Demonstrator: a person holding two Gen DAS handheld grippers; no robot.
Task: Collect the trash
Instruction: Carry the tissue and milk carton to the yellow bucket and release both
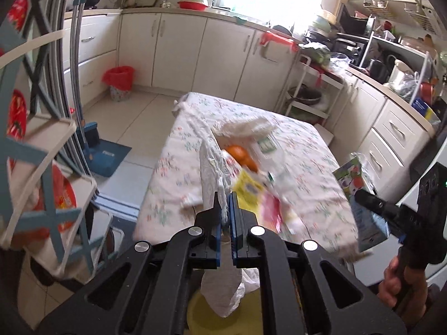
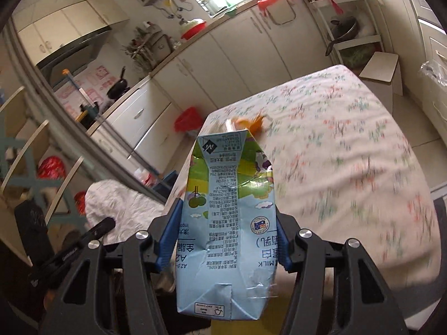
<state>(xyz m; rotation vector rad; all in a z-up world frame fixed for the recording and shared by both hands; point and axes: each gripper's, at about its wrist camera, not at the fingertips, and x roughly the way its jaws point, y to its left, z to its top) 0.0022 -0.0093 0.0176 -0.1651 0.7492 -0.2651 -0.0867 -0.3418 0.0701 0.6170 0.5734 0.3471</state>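
Left gripper (image 1: 225, 206) pinches white bag (image 1: 212, 173) rim, nearly shut. Right gripper (image 2: 225, 240) clamps milk carton (image 2: 226, 223) across its sides, above table (image 2: 349, 167). Best: keep rim lifted, mouth open (peel, wrappers already inside), steer carton over mouth before letting go.

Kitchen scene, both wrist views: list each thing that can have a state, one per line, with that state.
left gripper: shut on the white plastic bag
white plastic bag: held up, mouth open, trash inside
right gripper: shut on the milk carton
milk carton: held off the table, dented
red-lined bin: upright on the floor, open
table: covered by a floral cloth
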